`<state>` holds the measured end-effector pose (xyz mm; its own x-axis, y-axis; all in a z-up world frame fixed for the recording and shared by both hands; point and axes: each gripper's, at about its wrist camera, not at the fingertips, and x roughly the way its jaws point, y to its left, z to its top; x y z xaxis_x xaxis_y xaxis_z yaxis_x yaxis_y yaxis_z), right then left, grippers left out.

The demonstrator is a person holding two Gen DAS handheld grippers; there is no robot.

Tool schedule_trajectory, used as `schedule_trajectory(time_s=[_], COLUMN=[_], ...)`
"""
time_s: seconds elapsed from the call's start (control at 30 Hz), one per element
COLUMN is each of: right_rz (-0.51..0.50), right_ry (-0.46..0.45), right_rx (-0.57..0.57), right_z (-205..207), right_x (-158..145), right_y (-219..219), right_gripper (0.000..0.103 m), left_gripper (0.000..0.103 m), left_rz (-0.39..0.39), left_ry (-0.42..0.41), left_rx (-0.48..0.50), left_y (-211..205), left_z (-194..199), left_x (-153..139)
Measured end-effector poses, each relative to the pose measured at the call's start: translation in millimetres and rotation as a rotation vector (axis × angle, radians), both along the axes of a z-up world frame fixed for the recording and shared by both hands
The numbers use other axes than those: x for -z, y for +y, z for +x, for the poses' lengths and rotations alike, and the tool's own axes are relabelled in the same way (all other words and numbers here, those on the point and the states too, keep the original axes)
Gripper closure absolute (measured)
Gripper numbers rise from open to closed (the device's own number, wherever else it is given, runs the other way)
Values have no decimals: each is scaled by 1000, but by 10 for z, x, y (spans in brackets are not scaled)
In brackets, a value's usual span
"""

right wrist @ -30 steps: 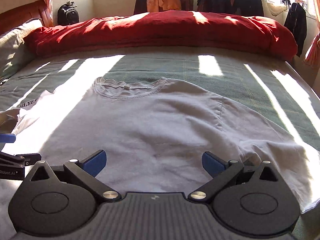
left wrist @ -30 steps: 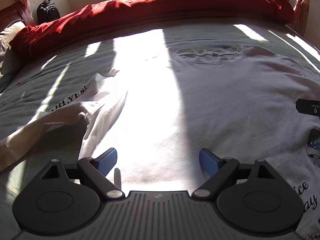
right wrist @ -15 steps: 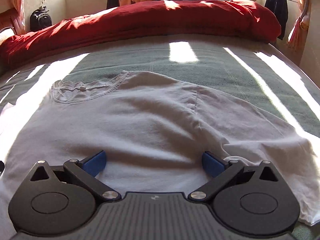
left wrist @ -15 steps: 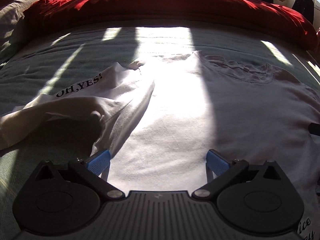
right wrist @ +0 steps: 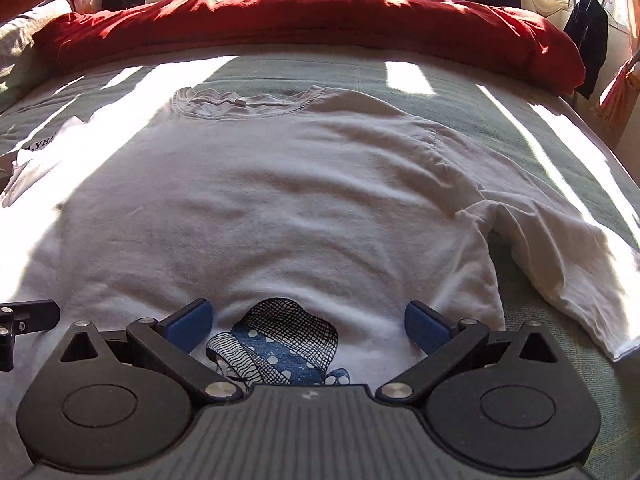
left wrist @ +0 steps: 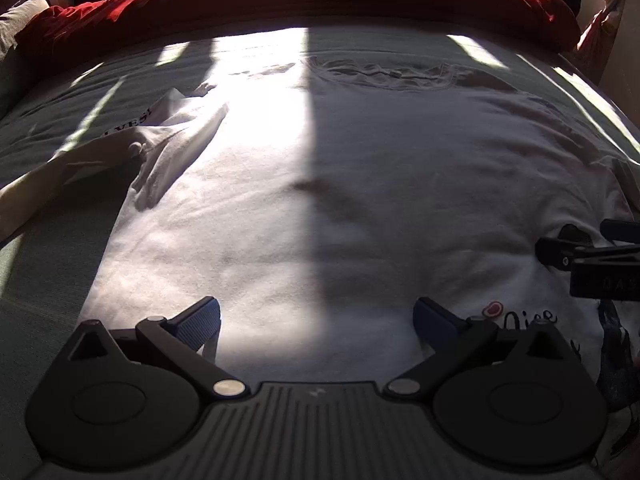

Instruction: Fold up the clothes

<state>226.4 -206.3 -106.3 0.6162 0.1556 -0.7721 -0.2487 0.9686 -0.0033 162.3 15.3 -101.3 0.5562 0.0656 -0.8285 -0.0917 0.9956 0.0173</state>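
White T-shirt (right wrist: pixel 288 200) spread flat across the green bedspread (right wrist: pixel 500 120), filling mid-frame, collar toward the top; folding seemingly about to begin, a hem grab likely next. Left gripper (left wrist: pixel 316 324) and right gripper (right wrist: pixel 308 322), lower frame: jaws wide apart, empty

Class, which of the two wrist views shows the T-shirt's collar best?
The right wrist view: the collar lies in sunlight, its whole curve and stitching clear. In the left wrist view the collar sits partly in dark shadow and partly in glare, so only a faint wrinkled outline shows.
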Motion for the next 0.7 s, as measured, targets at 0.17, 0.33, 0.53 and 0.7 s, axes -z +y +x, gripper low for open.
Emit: schedule_trajectory(time_s=[0.17, 0.33, 0.53, 0.7], right_rz=[-13, -9, 22, 86], right_ry=[35, 23, 54, 47], right_rx=[-17, -24, -19, -37], right_z=[-183, -731, -1162, -1039], right_x=[-54, -69, -103, -305], right_y=[-35, -170, -335, -347], right_gripper=[0, 0, 0, 0], left_gripper=[0, 0, 0, 1], left_rz=[6, -6, 4, 41], left_ry=[26, 23, 52, 16], left_rx=[-15, -31, -22, 33], left_y=[2, -32, -107, -249], left_z=[-234, -524, -705, -714], left_x=[-37, -38, -115, -264])
